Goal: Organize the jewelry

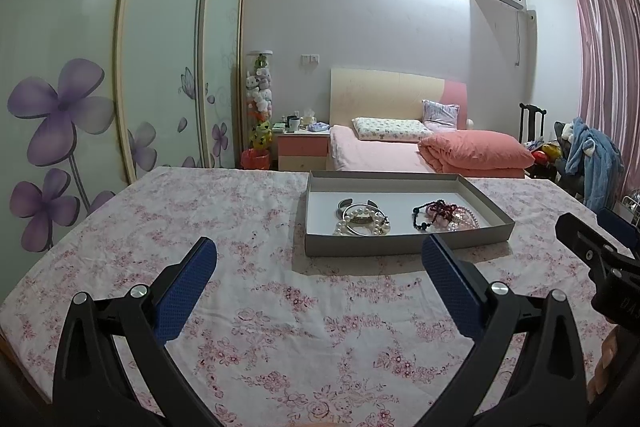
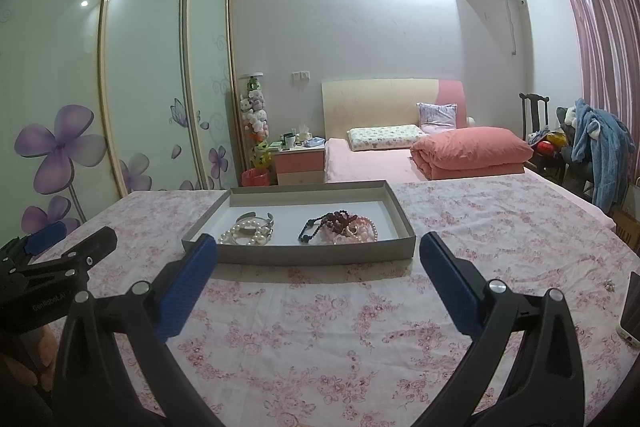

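Room: bedroom with a pink bed, sliding wardrobe doors painted with purple flowers, and pink curtains.
Surface: white cloth with pink flower print (image 1: 280, 307), spread over the table in front.
Tray: shallow grey cardboard box tray (image 1: 400, 247), white inside, lying on the cloth ahead of both grippers.
Left group in tray: silver metal bangles and white pearl strand (image 1: 362, 219), piled together.
Right group in tray: dark red, black and pink bead strands (image 1: 444, 217), in their own heap, apart from the pearls.
Left gripper (image 1: 320, 291): blue-padded fingers spread wide, holding nothing, short of the tray.
Right gripper (image 2: 318, 287): also spread wide and empty, just before the tray wall.
Progress: I judge the sorting nearly finished; only one tiny unclear object (image 2: 610, 285) lies on the cloth at right.
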Available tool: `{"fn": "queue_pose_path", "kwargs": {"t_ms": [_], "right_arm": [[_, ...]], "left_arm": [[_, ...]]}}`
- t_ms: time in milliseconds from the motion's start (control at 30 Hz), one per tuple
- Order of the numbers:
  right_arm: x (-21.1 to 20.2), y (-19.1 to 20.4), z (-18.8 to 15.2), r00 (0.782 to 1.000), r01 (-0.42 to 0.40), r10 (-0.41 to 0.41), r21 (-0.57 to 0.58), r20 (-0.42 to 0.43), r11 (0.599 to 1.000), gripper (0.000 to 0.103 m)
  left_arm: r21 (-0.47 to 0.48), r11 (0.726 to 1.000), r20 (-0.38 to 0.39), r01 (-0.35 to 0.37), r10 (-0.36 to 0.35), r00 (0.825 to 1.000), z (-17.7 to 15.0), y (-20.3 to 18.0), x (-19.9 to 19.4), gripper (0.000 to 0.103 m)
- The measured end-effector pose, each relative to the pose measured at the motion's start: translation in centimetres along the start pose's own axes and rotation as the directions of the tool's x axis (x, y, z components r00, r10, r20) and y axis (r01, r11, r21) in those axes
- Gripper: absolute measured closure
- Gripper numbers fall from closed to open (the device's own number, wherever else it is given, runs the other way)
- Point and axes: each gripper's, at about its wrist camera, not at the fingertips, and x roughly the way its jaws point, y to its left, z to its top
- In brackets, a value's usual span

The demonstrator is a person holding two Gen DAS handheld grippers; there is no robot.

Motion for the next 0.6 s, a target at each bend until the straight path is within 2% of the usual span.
{"fn": "queue_pose_path", "kwargs": {"t_ms": [600], "right_arm": [[0.21, 0.0, -0.11, 1.0, 0.0, 0.0, 0.003, -0.005, 1.0, 0.004]], "left_arm": [[0.004, 1.0, -0.015, -0.001, 0.001, 1.0, 0.08, 0.03, 0.19, 0.002]]}}
